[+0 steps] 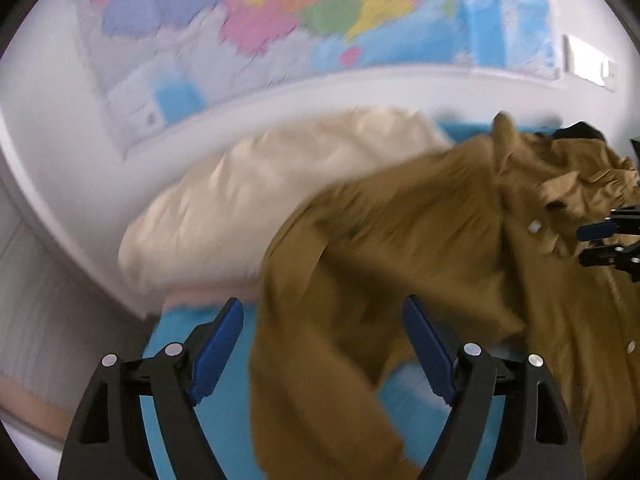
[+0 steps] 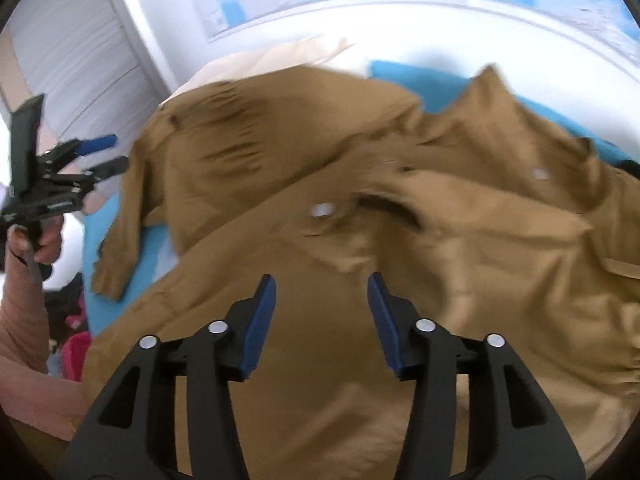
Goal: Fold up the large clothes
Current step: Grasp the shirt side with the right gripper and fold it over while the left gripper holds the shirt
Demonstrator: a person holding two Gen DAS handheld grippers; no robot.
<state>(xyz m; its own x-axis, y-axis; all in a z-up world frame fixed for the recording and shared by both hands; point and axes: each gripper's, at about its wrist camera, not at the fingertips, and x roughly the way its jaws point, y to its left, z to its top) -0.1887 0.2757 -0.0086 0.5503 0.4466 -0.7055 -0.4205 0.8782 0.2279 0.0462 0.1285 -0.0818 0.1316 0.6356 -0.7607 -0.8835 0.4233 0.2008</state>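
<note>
Behind the blue bed surface (image 1: 224, 412) we note a wall map (image 1: 256, 12). Our brown shirt (image 2: 360, 208) lies rumpled there; left gripper (image 1: 322, 346) and right gripper (image 2: 322, 322) both gape, empty.

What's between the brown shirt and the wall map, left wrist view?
A cream pillow lies between the brown shirt and the wall map, with a strip of bare white wall above it. It shows best in the left wrist view.
</note>
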